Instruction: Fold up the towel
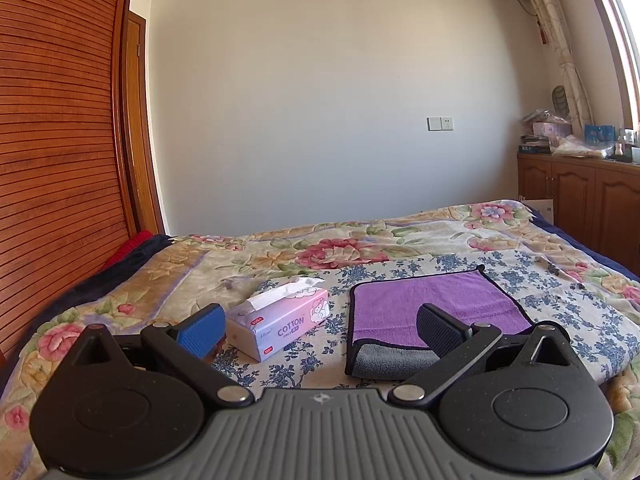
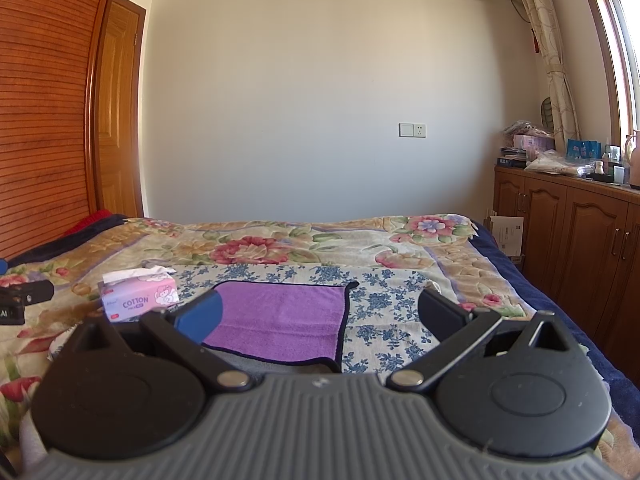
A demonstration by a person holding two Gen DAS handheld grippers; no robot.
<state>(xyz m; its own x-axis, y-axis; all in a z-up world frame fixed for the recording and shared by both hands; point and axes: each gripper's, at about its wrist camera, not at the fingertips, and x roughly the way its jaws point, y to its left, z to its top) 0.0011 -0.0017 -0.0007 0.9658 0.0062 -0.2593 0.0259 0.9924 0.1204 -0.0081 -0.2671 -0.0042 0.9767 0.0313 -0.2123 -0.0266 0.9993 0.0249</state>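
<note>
- On the bed (image 1: 460,220), the purple towel (image 1: 436,308) lies flat on the floral cover, its near edge turned over to show grey; a tissue box (image 1: 280,324) sits just to its left.
- Both the left tongs (image 1: 320,328) and the right tongs (image 2: 320,312) are spread wide, grasping nothing.
- Risk: pinching only the top layer, or the cover beneath, would likely drag the towel crooked.
- A sweeping fold could knock the tissue box.
- The towel lies just ahead of both tongs, untouched.

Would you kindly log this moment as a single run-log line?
left tongs: open, empty | right tongs: open, empty | purple towel: on bed, folded over, grey underside showing at near edge | tissue pack: left of towel
</note>
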